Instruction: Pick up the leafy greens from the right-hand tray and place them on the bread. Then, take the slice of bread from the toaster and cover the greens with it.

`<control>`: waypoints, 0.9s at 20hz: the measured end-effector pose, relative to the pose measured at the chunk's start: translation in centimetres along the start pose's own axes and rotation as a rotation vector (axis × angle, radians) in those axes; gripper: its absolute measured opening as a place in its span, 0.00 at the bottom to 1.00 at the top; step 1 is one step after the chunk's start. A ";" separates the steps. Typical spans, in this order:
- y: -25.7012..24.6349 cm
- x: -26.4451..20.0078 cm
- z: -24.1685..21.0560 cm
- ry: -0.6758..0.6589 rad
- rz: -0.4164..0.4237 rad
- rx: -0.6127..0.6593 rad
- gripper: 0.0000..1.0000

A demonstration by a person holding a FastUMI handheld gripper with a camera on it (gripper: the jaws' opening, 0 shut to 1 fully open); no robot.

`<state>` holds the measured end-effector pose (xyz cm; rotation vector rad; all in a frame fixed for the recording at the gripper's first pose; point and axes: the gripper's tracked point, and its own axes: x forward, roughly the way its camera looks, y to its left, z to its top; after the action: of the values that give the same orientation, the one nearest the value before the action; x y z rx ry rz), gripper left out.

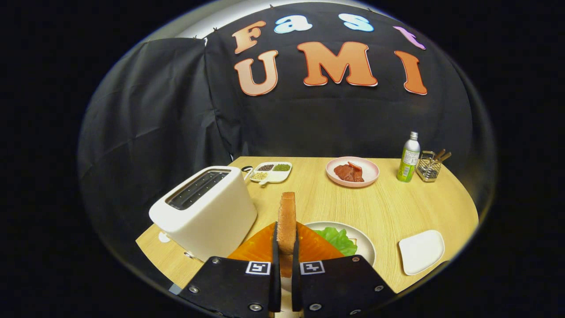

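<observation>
The wooden table (397, 207) carried everything, and the white toaster (205, 210) sat on it to the left of the fingers with both slots empty. Just ahead of the fingers, beside an orange mat (258, 249), stood a round plate (367, 247) with the leafy greens (339, 239) already on it, the bread beneath them showing only as a sliver at their right edge. The white tray (421, 251) to the right lay bare. The gripper (286, 254) was closed nearly all the way, both fingers pressing the flat faces of the bread slice (287, 218), which stood on edge between them. The slice looked light, dry and fairly stiff, yet likely to crumble or dent under hard pressure, so a gentle pinch low across its faces seemed right.
</observation>
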<state>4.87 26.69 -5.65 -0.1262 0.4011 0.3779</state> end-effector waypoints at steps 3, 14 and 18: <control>-0.9 1.0 -1.2 0.031 0.018 0.031 0.10; -5.0 2.1 -2.9 0.081 0.008 0.107 0.14; -6.9 2.1 -3.4 0.093 -0.026 0.128 0.20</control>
<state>8.03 20.39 -9.27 -0.0243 0.5140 0.3210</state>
